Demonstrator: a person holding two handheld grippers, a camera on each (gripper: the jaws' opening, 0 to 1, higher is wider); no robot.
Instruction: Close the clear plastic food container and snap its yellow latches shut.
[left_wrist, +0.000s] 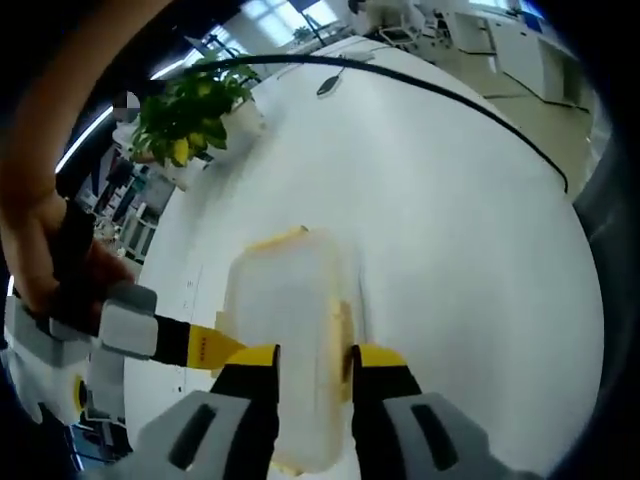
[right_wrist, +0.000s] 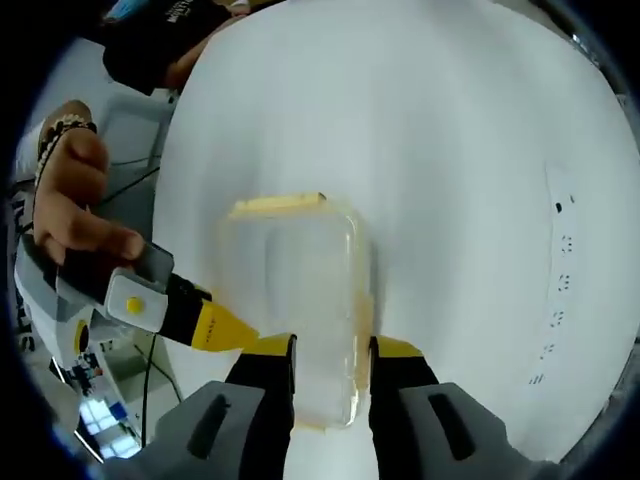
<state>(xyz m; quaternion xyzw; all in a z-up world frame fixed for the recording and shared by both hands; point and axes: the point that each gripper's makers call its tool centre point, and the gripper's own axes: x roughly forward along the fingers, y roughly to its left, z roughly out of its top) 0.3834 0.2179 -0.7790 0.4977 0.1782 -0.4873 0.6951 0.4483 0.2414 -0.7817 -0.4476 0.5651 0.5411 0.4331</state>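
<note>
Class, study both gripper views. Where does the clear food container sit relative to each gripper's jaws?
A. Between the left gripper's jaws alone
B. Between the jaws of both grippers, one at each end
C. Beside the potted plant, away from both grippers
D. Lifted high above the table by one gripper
B. In the left gripper view the container sits between the left gripper's jaws, and in the right gripper view its other end lies between the right gripper's jaws.

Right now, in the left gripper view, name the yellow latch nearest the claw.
The side latch along the clear container's right edge, beside the left claw; the other latch sits at the far end.
</note>
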